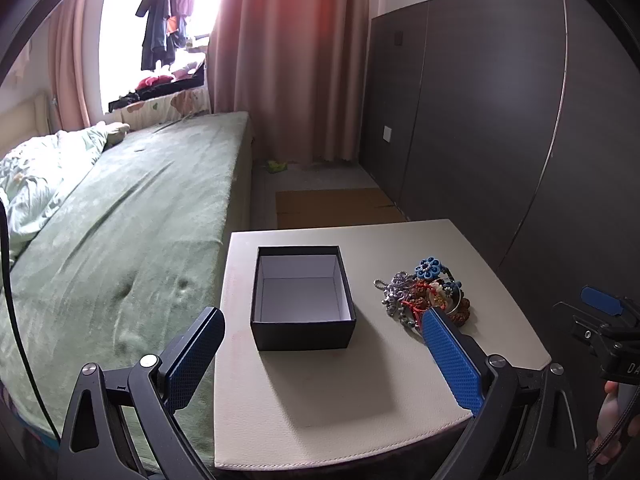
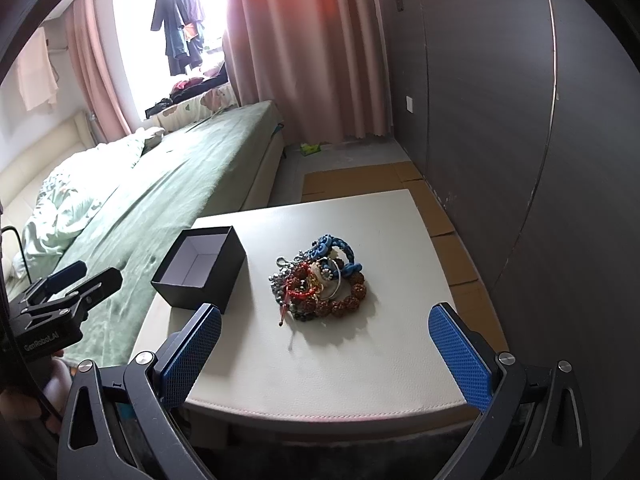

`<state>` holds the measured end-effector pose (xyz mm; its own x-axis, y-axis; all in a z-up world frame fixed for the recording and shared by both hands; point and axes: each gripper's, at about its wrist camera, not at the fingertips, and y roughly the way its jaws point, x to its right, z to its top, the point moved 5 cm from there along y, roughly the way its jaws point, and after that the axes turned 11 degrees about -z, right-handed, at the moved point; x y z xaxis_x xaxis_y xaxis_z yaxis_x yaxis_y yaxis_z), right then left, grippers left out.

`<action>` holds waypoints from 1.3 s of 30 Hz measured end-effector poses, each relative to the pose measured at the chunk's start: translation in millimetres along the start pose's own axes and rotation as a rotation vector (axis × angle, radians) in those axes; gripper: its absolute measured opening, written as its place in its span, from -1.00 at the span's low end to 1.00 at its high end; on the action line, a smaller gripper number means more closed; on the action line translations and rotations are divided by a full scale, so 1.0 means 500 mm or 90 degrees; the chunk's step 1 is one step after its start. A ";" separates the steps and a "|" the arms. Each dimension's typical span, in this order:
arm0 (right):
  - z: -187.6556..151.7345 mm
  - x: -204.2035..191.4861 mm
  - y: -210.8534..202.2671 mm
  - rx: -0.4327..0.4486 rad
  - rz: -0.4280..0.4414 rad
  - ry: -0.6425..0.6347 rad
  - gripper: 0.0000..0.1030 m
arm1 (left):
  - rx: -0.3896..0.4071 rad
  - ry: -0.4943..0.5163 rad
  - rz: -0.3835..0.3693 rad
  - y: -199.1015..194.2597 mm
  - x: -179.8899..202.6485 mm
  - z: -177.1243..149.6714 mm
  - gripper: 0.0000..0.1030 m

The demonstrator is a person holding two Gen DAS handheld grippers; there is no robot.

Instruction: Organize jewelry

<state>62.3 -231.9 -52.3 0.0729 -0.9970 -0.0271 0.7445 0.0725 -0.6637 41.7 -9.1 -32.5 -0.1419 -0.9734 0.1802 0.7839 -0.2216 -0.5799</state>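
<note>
both grippers hang low over the near edge of the table (image 2: pixel 360 364), fingers spread wide and holding nothing. going left to right: the bed (image 1: pixel 120 220) with its green cover runs along the table's left side, then the left gripper (image 1: pixel 320 360) faces the open black box (image 1: pixel 303 300), which sits empty toward the left of the tabletop. the right gripper (image 2: pixel 324 356) points at the jewelry pile (image 2: pixel 320 280), a tangle of bead bracelets, a blue knotted cord, a red cord and a silvery chain, lying apart from the box on its right. a dark wardrobe (image 1: pixel 500 120) stands at the far right.

likely trouble: the pieces look knotted together, so pinching one could drag several along or drop a strand short of the box. the light box may also slide if nudged.
</note>
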 end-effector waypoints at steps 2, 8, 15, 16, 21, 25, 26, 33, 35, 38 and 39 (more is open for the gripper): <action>0.001 0.002 0.002 -0.002 -0.001 0.002 1.00 | -0.003 -0.002 0.000 0.003 0.001 0.000 0.92; 0.007 0.017 0.014 -0.014 0.006 0.028 1.00 | -0.011 -0.015 -0.009 0.024 0.008 0.007 0.92; 0.020 0.046 0.032 -0.025 0.003 0.056 1.00 | -0.019 -0.017 -0.014 0.066 0.030 0.022 0.92; 0.022 0.055 0.036 -0.028 -0.001 0.063 1.00 | -0.021 -0.019 -0.017 0.073 0.033 0.024 0.92; 0.030 0.110 0.066 -0.052 -0.015 0.118 1.00 | -0.030 -0.025 -0.039 0.113 0.054 0.034 0.92; 0.032 0.161 0.096 -0.077 -0.020 0.178 1.00 | -0.036 -0.025 -0.062 0.144 0.070 0.035 0.88; 0.032 0.170 0.102 -0.080 -0.025 0.189 1.00 | -0.038 -0.024 -0.068 0.154 0.075 0.036 0.83; 0.036 0.191 0.140 -0.102 -0.015 0.234 1.00 | -0.081 -0.025 -0.119 0.219 0.113 0.032 0.49; 0.037 0.189 0.145 -0.105 -0.007 0.243 1.00 | -0.091 -0.017 -0.126 0.232 0.124 0.029 0.43; 0.037 0.188 0.149 -0.109 -0.001 0.244 1.00 | -0.119 0.001 -0.137 0.258 0.147 0.015 0.32; 0.036 0.189 0.150 -0.110 0.000 0.244 1.00 | -0.130 0.010 -0.141 0.267 0.157 0.008 0.30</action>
<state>137.1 -320.1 -91.3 -0.2040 -0.9375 -0.2820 0.6198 0.0993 -0.7784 137.4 -114.7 -92.6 -0.3064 -0.9003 0.3090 0.5958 -0.4346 -0.6754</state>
